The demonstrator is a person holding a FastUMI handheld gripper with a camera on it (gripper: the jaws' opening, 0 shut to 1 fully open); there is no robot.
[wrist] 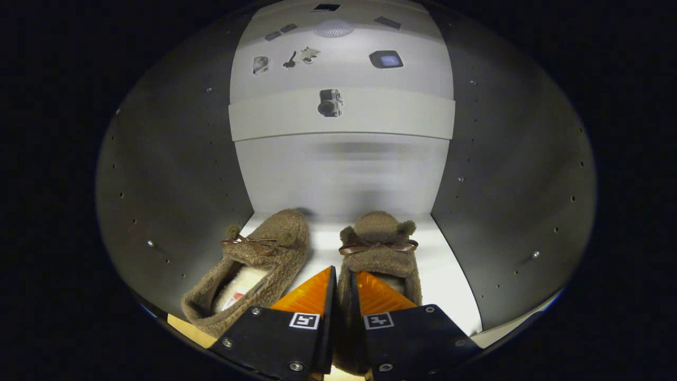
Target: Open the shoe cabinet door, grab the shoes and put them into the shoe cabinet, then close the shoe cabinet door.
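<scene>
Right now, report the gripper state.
Gripper: shut on the right slipper, pinching its side wall inside the shoe cabinet.

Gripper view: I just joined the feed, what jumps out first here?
Two fuzzy brown slippers sit side by side on the pale shelf inside the shoe cabinet, toes toward the back wall. The gripper is closed on the side wall of the right slipper, one finger inside its opening; the left slipper lies free beside it.
</scene>
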